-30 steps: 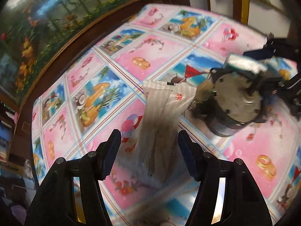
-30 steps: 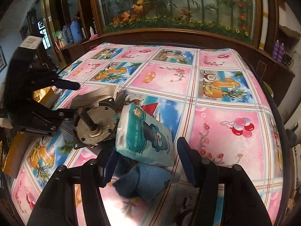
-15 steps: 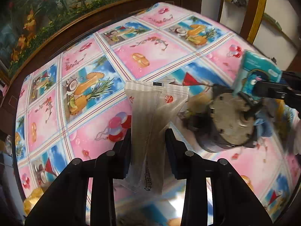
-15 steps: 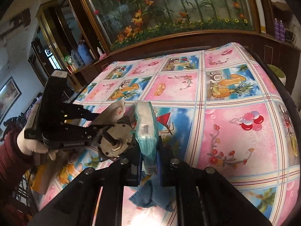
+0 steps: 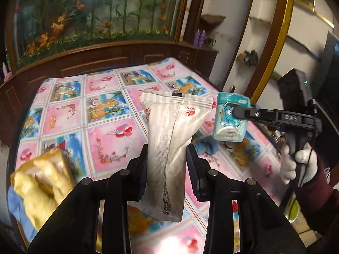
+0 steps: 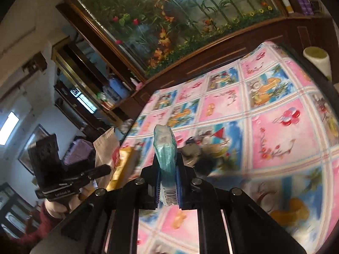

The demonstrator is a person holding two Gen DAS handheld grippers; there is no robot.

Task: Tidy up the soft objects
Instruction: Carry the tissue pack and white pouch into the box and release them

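Both packets have come up off the bench since a second ago, when they lay on its pink-and-blue patterned cloth beside the round metal motor with the fingers spread on either side of them. Now the left gripper has its fingers closed narrowly on the lower half of the silver striped pouch, which stands upright above the cloth. Right of that pouch, the right gripper is pinched nearly together on the teal tissue pack, held edge-on in its own view and well clear of the cloth. A white-gloved hand grips its handle. Left of the pouch, a yellow crumpled bundle lies blurred near the bench edge.
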